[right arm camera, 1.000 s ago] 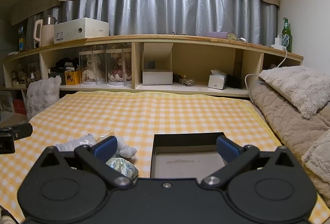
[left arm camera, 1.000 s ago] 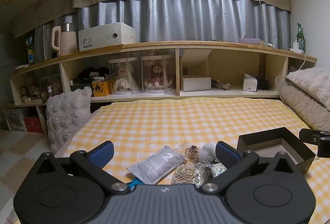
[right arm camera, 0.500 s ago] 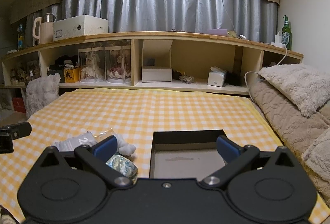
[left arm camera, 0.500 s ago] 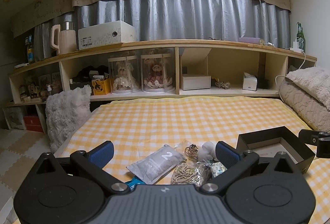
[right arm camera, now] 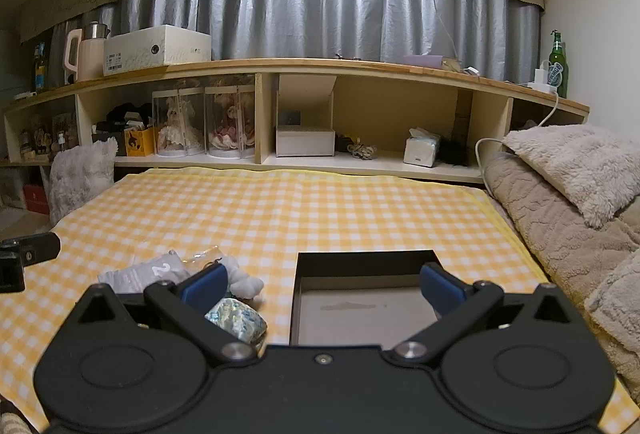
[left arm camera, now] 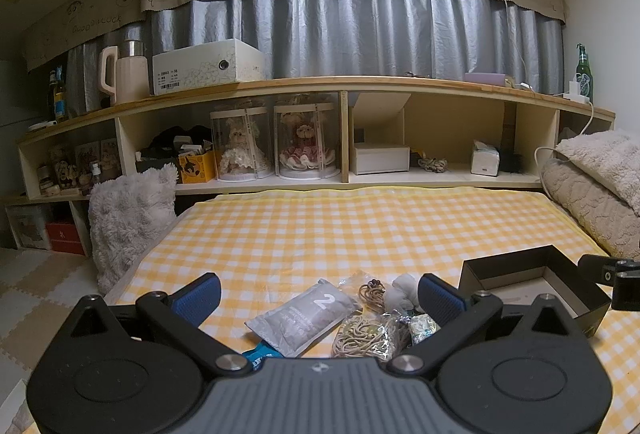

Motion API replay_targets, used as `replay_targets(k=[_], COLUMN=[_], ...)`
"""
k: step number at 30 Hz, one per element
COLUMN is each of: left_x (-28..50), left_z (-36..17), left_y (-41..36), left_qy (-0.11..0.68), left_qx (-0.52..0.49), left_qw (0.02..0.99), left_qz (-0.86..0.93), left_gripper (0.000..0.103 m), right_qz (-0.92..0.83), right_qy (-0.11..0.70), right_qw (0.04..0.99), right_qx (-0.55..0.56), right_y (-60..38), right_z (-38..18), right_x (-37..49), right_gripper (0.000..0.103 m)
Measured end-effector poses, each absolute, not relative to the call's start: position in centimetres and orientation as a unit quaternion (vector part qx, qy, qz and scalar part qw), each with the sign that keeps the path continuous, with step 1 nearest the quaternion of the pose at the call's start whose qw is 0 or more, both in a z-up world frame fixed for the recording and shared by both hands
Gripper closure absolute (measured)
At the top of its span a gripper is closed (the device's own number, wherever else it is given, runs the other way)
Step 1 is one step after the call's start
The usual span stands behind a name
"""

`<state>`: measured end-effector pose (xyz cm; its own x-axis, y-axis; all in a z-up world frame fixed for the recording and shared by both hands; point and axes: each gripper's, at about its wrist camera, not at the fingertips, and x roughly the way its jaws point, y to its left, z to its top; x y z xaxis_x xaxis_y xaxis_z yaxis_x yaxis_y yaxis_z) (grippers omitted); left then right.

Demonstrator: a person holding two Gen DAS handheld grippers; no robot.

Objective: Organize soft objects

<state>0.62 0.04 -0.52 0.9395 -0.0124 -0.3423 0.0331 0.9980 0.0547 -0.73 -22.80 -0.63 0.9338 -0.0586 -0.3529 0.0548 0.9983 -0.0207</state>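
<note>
Soft packets seemingly between the left gripper's wide-spread, empty jaws.

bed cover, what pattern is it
Yellow and white check on the bed cover; clearest in the right wrist view.

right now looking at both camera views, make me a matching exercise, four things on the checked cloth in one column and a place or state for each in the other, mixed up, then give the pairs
Things:
1. grey pouch
2. black box
3. coil of string
4. left gripper

Places or states:
A. open on top, nothing inside
B. inside a clear bag, just right of the pouch
C. lying flat, marked with a white 2
D. fingers spread wide, holding nothing, over the pile

Pairs: 1-C, 2-A, 3-B, 4-D
</note>
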Motion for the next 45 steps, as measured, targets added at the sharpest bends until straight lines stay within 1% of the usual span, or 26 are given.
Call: replay_targets(k=[35,45], left_x=[0.64,1.48], left_z=[-0.27,0.13], left_y=[0.13,0.4], left_qy=[0.174,0.17], left_qx=[0.029,0.014], left_qw=[0.984,0.985], left_qz=[-0.012,-0.014], left_gripper=[0.0,0.0], right_qz=[-0.029,-0.028], right_qy=[0.18,0.174], right_qw=[0.983,0.984], right_qx=[-0.006,-0.004], right_y=[-22.75,-22.85], right_z=[-0.56,-0.49], right_x=[-0.69,-0.51], right_gripper=[0.0,0.0])
